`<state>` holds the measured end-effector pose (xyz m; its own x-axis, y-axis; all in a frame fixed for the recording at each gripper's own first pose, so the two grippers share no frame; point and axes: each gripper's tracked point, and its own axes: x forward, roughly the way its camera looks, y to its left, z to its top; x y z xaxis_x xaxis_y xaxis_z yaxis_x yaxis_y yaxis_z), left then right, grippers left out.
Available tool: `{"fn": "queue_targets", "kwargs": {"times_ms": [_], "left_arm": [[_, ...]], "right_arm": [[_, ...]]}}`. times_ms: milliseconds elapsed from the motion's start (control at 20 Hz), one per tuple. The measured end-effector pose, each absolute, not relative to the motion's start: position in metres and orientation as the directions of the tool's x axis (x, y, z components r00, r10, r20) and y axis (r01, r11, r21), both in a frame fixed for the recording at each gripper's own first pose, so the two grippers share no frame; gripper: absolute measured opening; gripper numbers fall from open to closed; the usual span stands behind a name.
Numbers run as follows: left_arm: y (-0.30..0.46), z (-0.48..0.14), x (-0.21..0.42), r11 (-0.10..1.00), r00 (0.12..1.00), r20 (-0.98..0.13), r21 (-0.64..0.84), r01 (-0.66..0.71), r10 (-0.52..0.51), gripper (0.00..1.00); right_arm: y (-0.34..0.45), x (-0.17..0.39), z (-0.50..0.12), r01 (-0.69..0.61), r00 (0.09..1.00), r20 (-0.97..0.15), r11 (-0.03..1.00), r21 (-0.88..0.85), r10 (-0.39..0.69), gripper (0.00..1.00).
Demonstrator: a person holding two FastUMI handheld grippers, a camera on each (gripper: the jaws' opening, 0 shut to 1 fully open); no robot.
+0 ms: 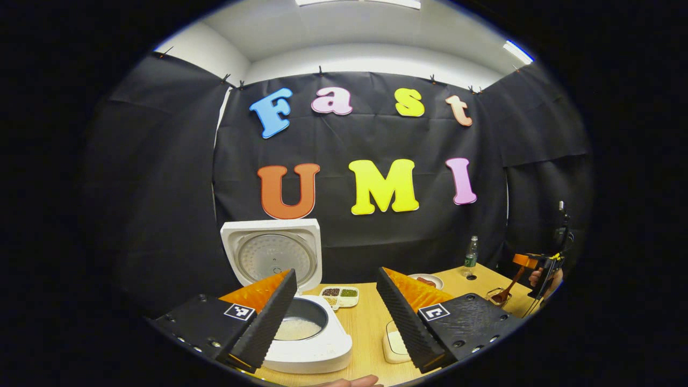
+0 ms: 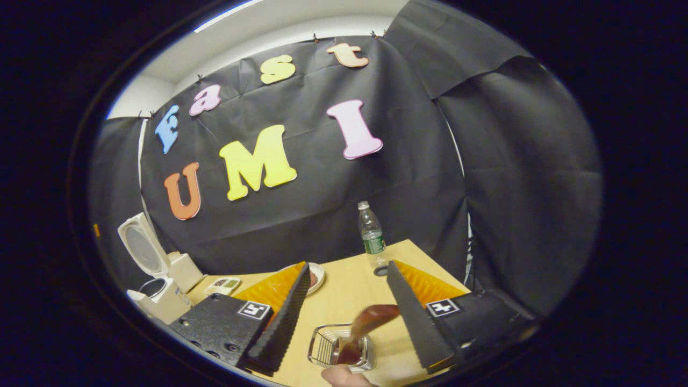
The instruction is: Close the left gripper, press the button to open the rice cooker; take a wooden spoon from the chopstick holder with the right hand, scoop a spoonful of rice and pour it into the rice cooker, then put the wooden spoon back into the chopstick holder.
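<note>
My left gripper (image 1: 336, 317) hangs over the near edge of the table (image 1: 371, 322) with its fingers spread wide and nothing between them. Just beyond it, on the left, the rice cooker (image 1: 306, 338) stands with its lid (image 1: 273, 255) swung up, so I judge the button step finished. Pale rice lies in the bottom of the pot (image 1: 298, 327), which suggests the spoonful has already been poured, though I cannot be sure how much was there to start with.

My right gripper (image 2: 346, 317) is over at the right of the table, its fingers also parted and gripping nothing. Between and just below them sits the wire chopstick holder (image 2: 330, 346), and the wooden spoon (image 2: 365, 325) leans in it, bowl end down, handle tilted up toward my right finger but apart from it. Whether the spoon's weight sits fully in the holder I cannot tell from here. In the left gripper view the same spoon (image 1: 508, 290) slants in the holder beside my right gripper (image 1: 543, 269) at the far right.

Farther back I see a divided dish of grains (image 1: 340, 295), a small plate (image 2: 316, 275) and a water bottle (image 2: 371, 236) standing upright.

By my reckoning the spoon is back in place and the task is at or near its end; what is left is to draw my right gripper clear without knocking the handle
</note>
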<state>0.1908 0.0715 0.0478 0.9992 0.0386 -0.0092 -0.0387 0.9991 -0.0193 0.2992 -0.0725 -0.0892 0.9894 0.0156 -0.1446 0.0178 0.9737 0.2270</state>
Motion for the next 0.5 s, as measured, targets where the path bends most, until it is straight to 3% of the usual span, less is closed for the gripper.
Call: {"fn": "queue_targets", "kwargs": {"times_ms": [50,150,250,350,400,500], "left_arm": [[0.079,0.053,0.196,0.998,0.999,-0.016,-0.049,-0.039,0.038,0.95],[0.089,0.069,0.207,0.995,1.0,-0.019,-0.1,-0.025,0.023,0.95],[0.095,0.082,0.218,0.988,0.999,-0.036,-0.155,0.013,-0.018,0.94],[0.114,0.102,0.231,0.987,1.0,-0.011,-0.158,-0.004,0.003,0.94],[0.126,0.112,0.239,0.988,1.0,0.003,-0.153,-0.019,0.019,0.94],[0.146,0.128,0.255,0.987,0.999,0.022,-0.157,-0.044,0.049,0.94]], "right_arm": [[-0.073,0.291,-0.087,0.023,0.988,-0.152,0.977,0.212,0.01,0.96],[-0.071,0.271,-0.077,0.017,0.99,-0.143,0.981,0.195,0.011,0.91],[-0.073,0.25,-0.065,0.026,0.991,-0.133,0.98,0.199,0.0,0.96],[-0.06,0.226,-0.051,-0.005,0.994,-0.107,0.975,0.222,0.029,0.91],[-0.052,0.214,-0.044,-0.027,0.995,-0.092,0.974,0.225,0.049,0.96],[-0.039,0.198,-0.03,-0.057,0.996,-0.056,0.979,0.197,0.069,0.96]]}}
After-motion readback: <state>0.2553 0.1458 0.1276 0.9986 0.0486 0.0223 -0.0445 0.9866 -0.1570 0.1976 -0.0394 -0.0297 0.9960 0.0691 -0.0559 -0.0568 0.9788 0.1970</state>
